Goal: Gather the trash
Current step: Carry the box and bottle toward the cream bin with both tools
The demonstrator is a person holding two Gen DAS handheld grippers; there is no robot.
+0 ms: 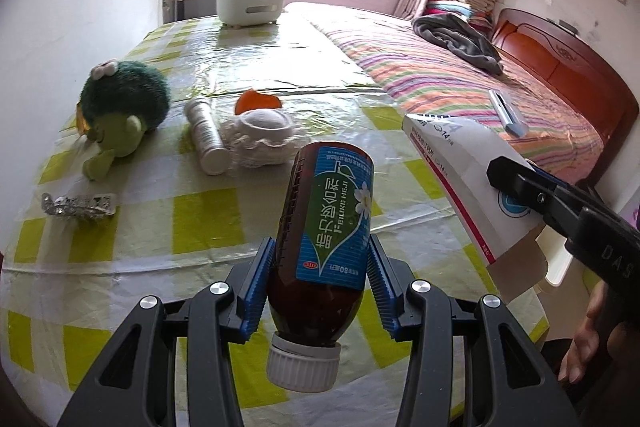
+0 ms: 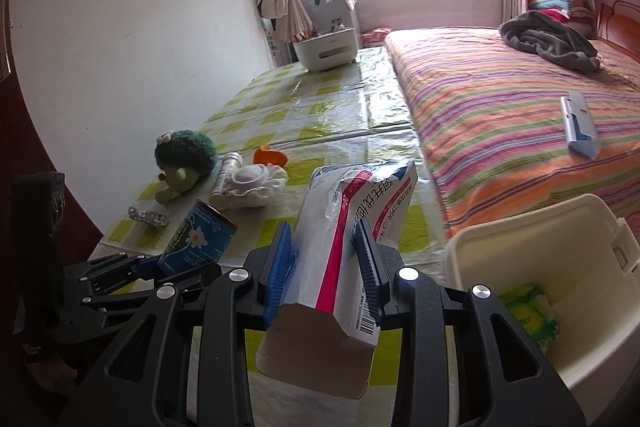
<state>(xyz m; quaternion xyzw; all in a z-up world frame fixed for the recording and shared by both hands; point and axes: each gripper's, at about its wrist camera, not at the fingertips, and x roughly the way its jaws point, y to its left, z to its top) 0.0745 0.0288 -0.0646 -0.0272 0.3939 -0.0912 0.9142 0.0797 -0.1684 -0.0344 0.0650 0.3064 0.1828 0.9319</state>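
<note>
my left gripper (image 1: 320, 287) clamps the brown plastic syrup bottle with blue label (image 1: 326, 247) mid-body, cap toward me: stiff, slick, probably light. my right gripper (image 2: 324, 267) squeezes the white-and-pink cardboard medicine box (image 2: 344, 251), already crushed, flimsy; both held above the checked worktop (image 1: 208, 223), near the cream plastic bin (image 2: 560, 267).

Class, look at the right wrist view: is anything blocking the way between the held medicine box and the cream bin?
Nothing visible. The white-and-pink cardboard medicine box, clamped in the right hand-held gripper, has open air between it and the cream plastic bin at lower right, whose mouth is open.
</note>
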